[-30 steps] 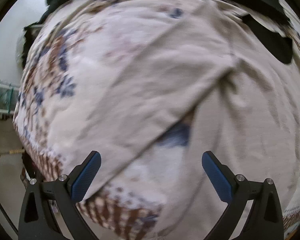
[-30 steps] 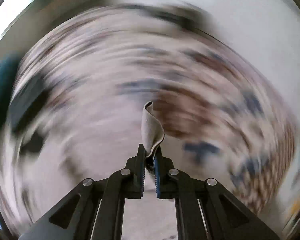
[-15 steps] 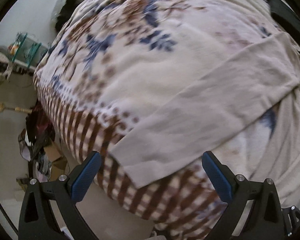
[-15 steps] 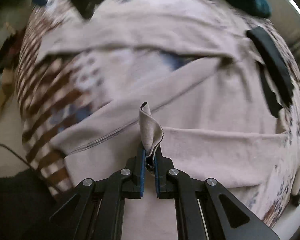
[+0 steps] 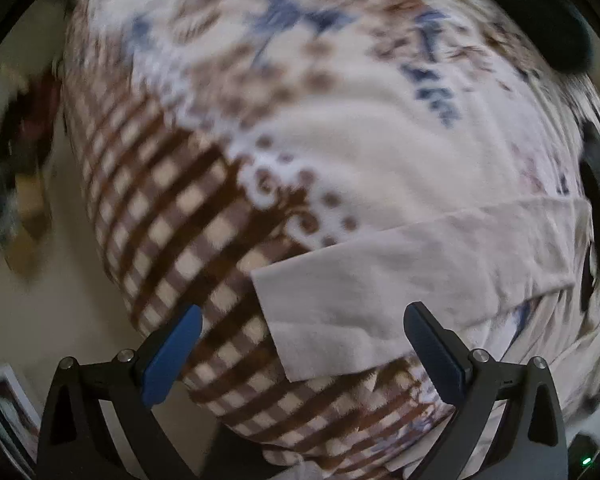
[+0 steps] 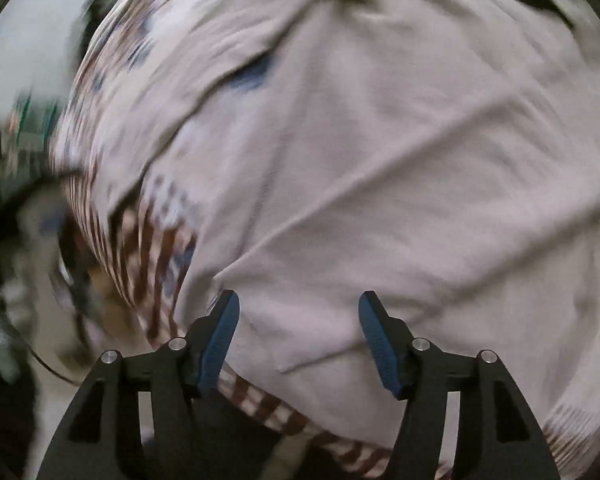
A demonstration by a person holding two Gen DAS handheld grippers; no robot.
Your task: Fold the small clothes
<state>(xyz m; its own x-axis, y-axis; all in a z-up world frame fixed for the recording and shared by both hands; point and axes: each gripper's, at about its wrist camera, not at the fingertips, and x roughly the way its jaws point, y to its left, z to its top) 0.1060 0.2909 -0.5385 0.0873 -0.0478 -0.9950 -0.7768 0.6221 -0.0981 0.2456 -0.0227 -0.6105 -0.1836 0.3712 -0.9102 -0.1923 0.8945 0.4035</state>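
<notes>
A beige garment [image 6: 400, 152] lies on a checked, floral blanket [image 5: 172, 200]; left tongs [image 5: 300, 352] and right tongs [image 6: 298, 340] hover agape, empty, at 6 o'clock.

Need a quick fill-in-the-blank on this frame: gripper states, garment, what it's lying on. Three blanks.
1. The right gripper has its jaws ____, holding nothing.
2. The beige garment lies on a blanket whose edge has a brown ____ pattern.
3. The left gripper hovers open over the garment's ____ end.

Missing words: open; checked; sleeve
</notes>
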